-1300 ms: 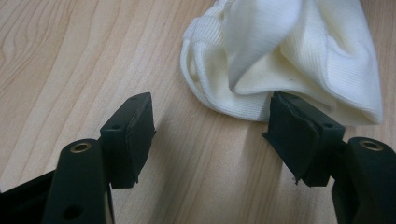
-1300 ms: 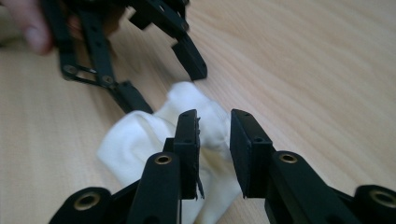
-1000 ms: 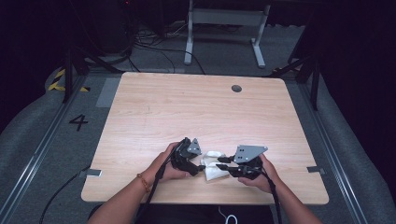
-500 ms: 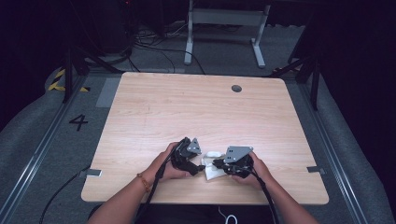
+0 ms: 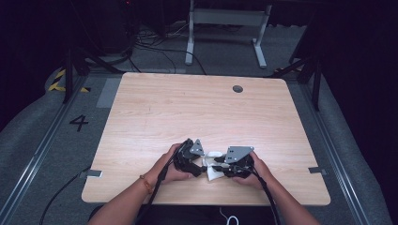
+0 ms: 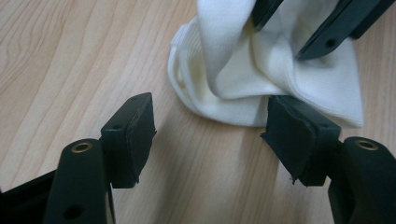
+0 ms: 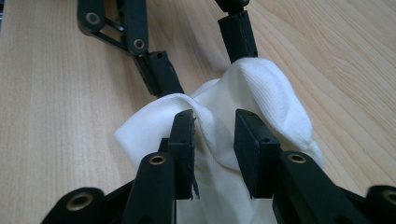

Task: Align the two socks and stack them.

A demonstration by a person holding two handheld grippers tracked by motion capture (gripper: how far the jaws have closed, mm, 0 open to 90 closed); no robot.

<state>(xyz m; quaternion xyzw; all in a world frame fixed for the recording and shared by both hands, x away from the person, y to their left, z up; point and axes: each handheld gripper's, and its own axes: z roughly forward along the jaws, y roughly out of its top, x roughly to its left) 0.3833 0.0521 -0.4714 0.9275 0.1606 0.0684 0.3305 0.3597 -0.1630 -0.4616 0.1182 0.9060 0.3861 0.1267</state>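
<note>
- Right gripper [image 5: 217, 169] had moved inward over the last second, closing the gap to left gripper [image 5: 202, 162]
- Its jaws stood part-closed, cloth bunched between them; firm pinch uncertain
- Left jaws spread, empty, white sock [image 6: 280, 74] just ahead, touching one pad; handover or fold looked close

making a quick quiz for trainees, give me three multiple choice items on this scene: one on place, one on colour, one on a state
1. Where does the cloth lie?
A. near edge of the table, between the two claws
B. far edge, by the round hole
C. on the floor

2. What colour is the cloth?
A. blue
B. white
C. red

3. How is the left claw?
A. shut on the cloth
B. open, jaws apart
C. holding a cup

Answers: 1 A, the high view shows it between both hands; 2 B, white in all views; 3 B, bare wood shows between its jaws.
</note>
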